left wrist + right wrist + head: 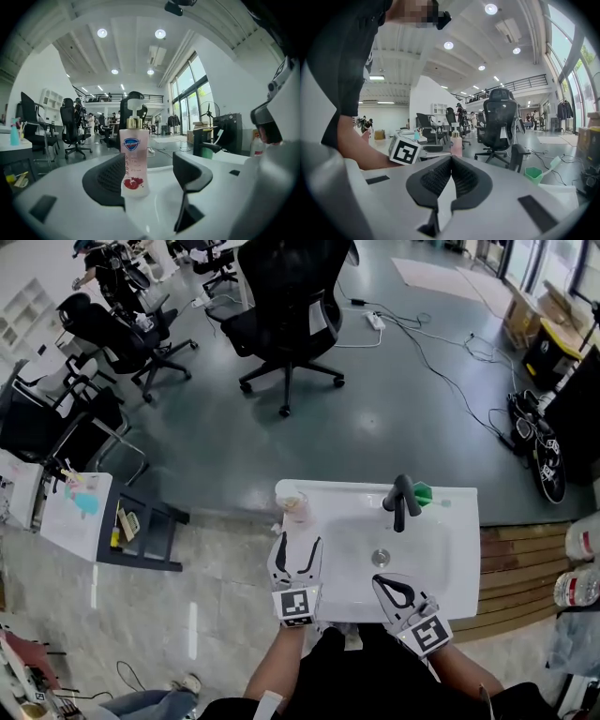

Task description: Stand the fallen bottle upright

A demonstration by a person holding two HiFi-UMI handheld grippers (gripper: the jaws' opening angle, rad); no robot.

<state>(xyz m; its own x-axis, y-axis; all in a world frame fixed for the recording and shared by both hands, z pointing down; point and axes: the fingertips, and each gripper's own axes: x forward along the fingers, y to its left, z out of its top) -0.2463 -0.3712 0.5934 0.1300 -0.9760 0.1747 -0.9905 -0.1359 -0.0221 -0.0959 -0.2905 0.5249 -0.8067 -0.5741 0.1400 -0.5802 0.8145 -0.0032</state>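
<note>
A pink soap bottle (296, 505) with a white pump stands upright on the far left corner of the white sink (450, 563). In the left gripper view the bottle (134, 157) rises in line with the gap between the jaws, close to the left finger (105, 180) and well clear of the right one. My left gripper (296, 542) is open, its tips just short of the bottle. My right gripper (392, 585) rests over the sink's near edge, shut with nothing between its pads (451, 180). The right gripper view also catches the bottle (456, 145), small and upright.
A black tap (401, 501) stands at the back of the basin with a green cup (423, 492) beside it. Office chairs (286, 306), floor cables and a small shelf unit (141, 531) surround the sink. Wooden decking (520, 573) lies to its right.
</note>
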